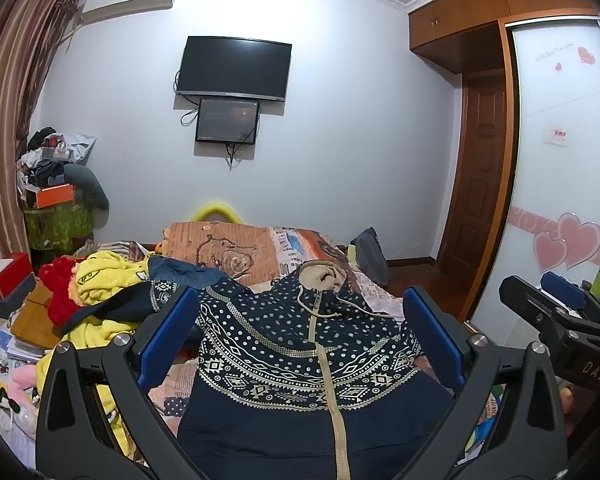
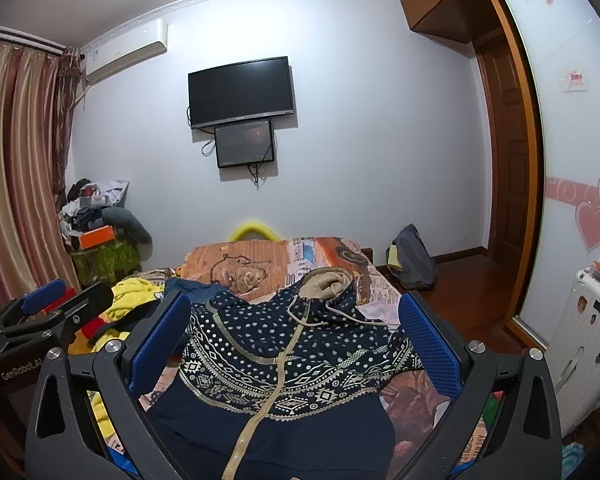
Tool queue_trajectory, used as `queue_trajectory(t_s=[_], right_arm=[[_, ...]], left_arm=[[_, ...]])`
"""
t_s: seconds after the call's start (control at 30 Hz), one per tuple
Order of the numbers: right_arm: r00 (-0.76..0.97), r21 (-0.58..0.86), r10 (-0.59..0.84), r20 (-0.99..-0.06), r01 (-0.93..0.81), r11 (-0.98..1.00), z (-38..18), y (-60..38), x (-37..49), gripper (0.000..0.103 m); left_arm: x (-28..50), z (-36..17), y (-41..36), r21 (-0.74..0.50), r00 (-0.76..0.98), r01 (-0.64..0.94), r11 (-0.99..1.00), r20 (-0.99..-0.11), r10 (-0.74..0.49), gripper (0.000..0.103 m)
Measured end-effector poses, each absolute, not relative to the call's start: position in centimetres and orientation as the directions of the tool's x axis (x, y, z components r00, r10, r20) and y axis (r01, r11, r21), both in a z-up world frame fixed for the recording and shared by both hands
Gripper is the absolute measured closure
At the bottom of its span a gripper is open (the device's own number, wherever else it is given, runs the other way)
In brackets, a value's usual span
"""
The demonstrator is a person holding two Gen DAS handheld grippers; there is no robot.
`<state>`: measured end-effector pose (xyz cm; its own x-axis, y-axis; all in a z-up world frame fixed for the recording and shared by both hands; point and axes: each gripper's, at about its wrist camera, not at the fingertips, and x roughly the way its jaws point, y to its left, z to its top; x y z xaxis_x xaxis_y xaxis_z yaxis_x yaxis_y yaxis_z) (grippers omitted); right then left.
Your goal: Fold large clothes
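Bedroom clutter behind; hoodie [image 1: 300, 360] hem cut off (both tongs spread).

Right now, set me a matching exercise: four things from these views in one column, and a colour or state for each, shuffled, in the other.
Things:
1. hoodie
2. TV
3. box
4. left hand-held gripper

Colour or state:
A. orange
B. open, holding nothing
C. navy, zipped, laid on the bed
D. dark screen, on the wall

Pairs: 1-C, 2-D, 3-A, 4-B
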<state>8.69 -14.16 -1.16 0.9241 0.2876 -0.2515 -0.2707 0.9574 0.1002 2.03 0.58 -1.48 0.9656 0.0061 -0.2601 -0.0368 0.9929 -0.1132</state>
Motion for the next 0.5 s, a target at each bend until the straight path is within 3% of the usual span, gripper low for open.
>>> queue_trajectory(t_s=[0.5], right_arm=[[0.877, 0.109, 0.32, -0.357, -0.301, 0.947, -3.2, -13.4, 14.8, 0.0]], left_arm=[[7.9, -2.9, 3.1, -0.123, 0.944, -0.101, 0.987, -0.325, 0.056, 0.0]])
